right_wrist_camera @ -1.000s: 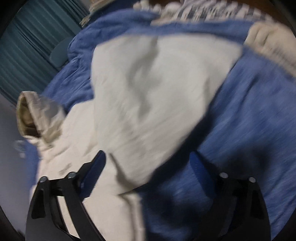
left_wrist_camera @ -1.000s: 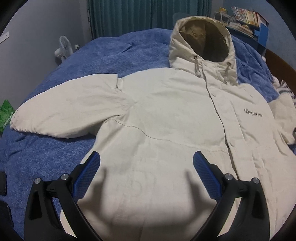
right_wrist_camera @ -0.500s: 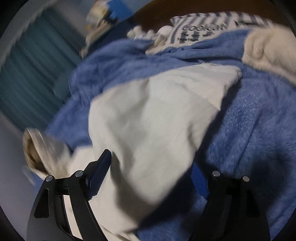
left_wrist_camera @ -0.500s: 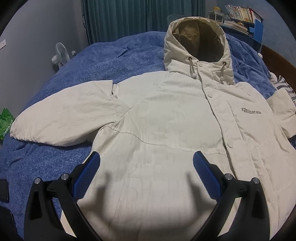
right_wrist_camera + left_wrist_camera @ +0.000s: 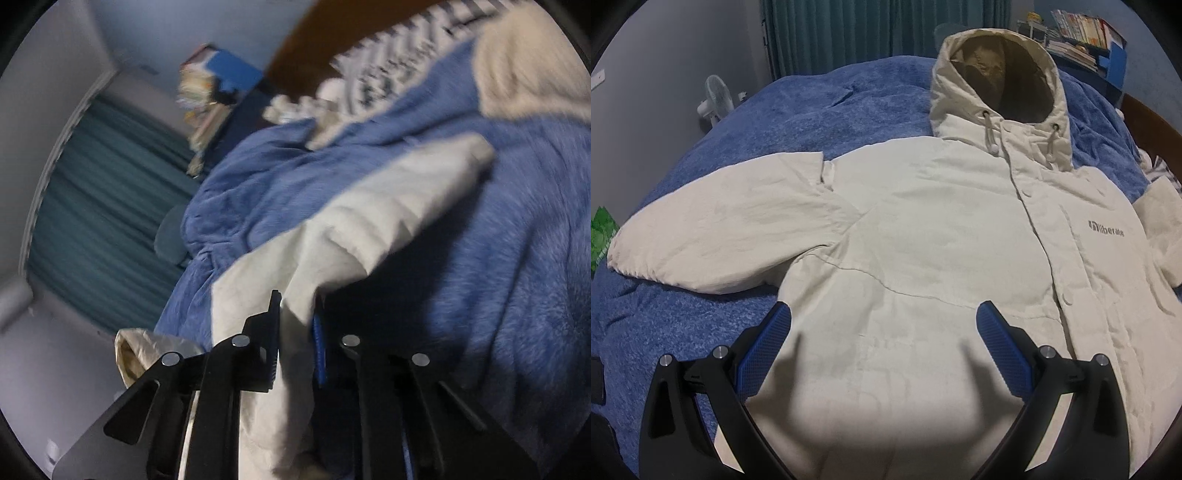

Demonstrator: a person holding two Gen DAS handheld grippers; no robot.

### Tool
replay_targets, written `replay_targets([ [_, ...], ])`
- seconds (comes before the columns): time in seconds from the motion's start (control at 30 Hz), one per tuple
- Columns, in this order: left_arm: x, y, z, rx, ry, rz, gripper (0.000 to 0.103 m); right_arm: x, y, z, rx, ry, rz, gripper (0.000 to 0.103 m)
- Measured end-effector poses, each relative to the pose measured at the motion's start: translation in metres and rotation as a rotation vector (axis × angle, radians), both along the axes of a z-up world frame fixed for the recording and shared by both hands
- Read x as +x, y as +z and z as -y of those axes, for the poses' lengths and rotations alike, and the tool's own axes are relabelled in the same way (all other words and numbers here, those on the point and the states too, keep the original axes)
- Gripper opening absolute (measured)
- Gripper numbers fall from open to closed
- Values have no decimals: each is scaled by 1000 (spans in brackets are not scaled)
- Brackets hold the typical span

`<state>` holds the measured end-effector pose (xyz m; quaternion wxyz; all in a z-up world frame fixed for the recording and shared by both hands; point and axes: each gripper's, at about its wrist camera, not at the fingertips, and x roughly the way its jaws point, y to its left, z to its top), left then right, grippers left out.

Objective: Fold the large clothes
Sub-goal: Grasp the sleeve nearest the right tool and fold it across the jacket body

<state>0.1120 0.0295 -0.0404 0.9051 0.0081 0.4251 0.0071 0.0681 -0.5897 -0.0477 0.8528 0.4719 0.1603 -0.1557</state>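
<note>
A cream hooded jacket point(image 5: 942, 229) lies front up on a blue blanket point(image 5: 798, 110), hood point(image 5: 997, 70) at the far end, one sleeve point(image 5: 713, 229) spread to the left. My left gripper point(image 5: 882, 328) is open and empty, hovering over the jacket's lower front. My right gripper point(image 5: 297, 332) is shut on the jacket's other sleeve point(image 5: 388, 206) and lifts that part off the blanket point(image 5: 498, 258). The sleeve's cuff end reaches away to the upper right in the right wrist view.
Teal curtains point(image 5: 879, 29) hang behind the bed. A small white fan point(image 5: 714, 99) stands at the left wall. A shelf of books point(image 5: 1078, 33) is at the far right. A striped pillow point(image 5: 399, 62) and a cream cushion point(image 5: 528, 62) lie near the wooden headboard point(image 5: 314, 44).
My right gripper has closed on the jacket's sleeve and lifted it, tilting. My left gripper stays open and has barely moved over the jacket's front.
</note>
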Motion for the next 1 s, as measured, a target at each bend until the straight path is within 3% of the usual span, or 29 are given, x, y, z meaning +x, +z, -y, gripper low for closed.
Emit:
replay_targets([
  [0.2, -6, 15, -1, -34, -21, 30, 96, 10, 69, -71, -194, 151, 41, 13],
  [0.37, -12, 21, 0, -43, -34, 42, 96, 37, 110, -186, -425, 420, 37, 13],
  [0.5, -14, 25, 1, -58, -40, 48, 96, 60, 91, -268, -515, 613, -61, 13],
  [0.6, -16, 22, 3, -42, -46, 39, 96, 77, 53, -320, -545, 731, -199, 17],
  [0.7, -16, 15, 3, -41, -42, 12, 96, 83, 19, -348, -538, 811, -317, 32],
  [0.77, -16, 12, 2, -51, -40, -6, 96, 87, 6, -360, -553, 852, -380, 49],
  [0.83, -16, 9, 2, -50, -48, -19, 96, 75, 10, -364, -560, 844, -385, 54],
  [0.9, -17, 7, 4, -46, -62, -31, 96, 58, 21, -362, -500, 816, -346, 67],
  [1.0, -17, 10, 8, -47, -94, -22, 96, 33, 35, -348, -445, 754, -295, 74],
])
